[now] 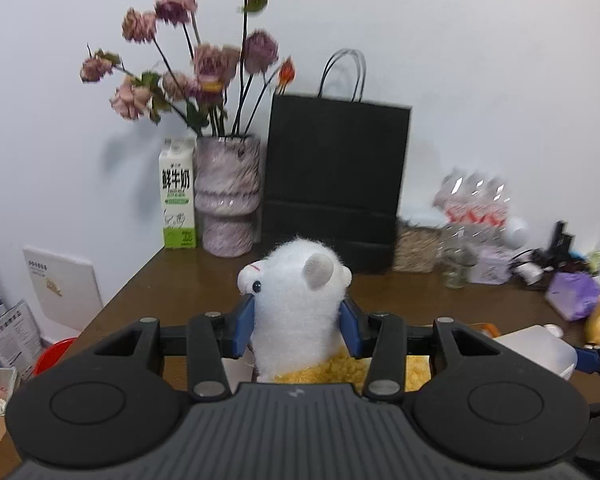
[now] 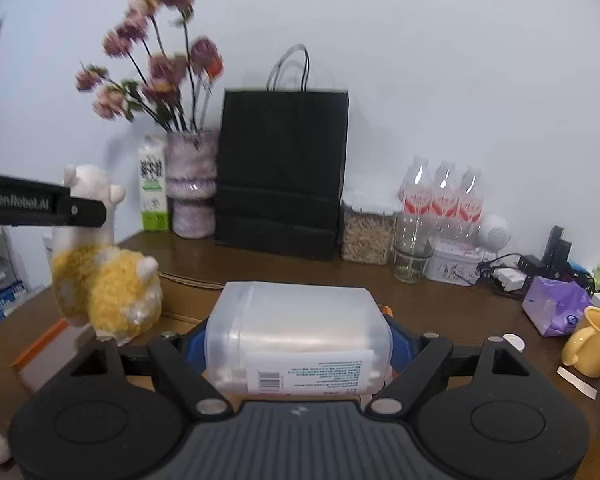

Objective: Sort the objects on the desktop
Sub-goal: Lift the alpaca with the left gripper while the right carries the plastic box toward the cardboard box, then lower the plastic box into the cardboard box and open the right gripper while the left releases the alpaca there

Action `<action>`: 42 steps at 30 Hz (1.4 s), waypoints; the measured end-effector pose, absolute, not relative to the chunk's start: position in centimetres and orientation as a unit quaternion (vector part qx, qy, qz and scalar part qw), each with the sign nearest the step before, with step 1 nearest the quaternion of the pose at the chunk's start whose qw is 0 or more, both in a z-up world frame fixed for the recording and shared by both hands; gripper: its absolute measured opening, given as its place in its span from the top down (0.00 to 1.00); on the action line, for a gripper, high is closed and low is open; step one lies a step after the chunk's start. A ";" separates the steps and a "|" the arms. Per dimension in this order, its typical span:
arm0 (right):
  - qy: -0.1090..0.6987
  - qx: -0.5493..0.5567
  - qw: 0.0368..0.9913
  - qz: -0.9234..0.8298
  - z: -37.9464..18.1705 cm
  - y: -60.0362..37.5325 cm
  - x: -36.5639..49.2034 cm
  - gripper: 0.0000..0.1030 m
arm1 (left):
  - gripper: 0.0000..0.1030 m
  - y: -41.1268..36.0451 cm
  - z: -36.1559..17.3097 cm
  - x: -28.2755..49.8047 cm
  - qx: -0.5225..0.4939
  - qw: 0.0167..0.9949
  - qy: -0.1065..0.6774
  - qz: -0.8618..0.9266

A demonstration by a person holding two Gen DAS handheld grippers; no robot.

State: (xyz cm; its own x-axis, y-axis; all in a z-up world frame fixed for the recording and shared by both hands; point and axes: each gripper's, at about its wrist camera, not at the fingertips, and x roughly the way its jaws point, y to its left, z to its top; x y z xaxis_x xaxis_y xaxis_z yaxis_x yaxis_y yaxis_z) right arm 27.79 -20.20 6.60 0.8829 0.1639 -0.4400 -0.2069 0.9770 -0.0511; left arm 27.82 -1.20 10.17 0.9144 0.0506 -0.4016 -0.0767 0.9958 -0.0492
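Observation:
My left gripper is shut on a white and yellow plush alpaca, its blue pads pressing the toy's white neck from both sides. The right wrist view shows the same plush alpaca hanging above the desk at the left, under the left gripper's black finger. My right gripper is shut on a translucent plastic container with a white barcode label, held lying on its side. That container also shows at the lower right of the left wrist view.
Along the wall on the brown desk stand a milk carton, a vase of dried flowers, a black paper bag, a grain jar, water bottles and a glass. A purple pack and yellow mug sit right.

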 end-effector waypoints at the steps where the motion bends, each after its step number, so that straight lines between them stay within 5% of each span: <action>1: 0.232 -0.047 0.967 0.094 6.4 -20.0 29.1 0.20 | 0.57 -1.4 9.7 28.8 -0.031 0.977 0.209 0.038; 12: 0.352 -0.067 0.930 0.087 1.7 -17.7 39.3 0.20 | 0.57 -2.9 4.7 36.7 0.003 0.963 0.257 0.082; 26: 0.414 -0.067 0.905 0.074 -0.2 -17.5 42.3 0.20 | 0.52 -3.6 3.1 38.9 0.011 0.958 0.278 0.069; 42: 0.440 -0.039 0.894 0.073 -0.4 -18.0 42.1 0.11 | 0.07 -3.3 3.9 37.4 0.033 0.950 0.305 0.055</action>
State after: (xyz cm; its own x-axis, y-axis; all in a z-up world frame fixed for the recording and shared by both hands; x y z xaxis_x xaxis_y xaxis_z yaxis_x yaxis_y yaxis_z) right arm 42.06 -18.01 -0.36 0.6027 0.0964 -0.7921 -0.1654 0.9862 -0.0058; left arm 37.42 -3.27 3.91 0.8075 0.1256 -0.5763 -0.0848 0.9916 0.0973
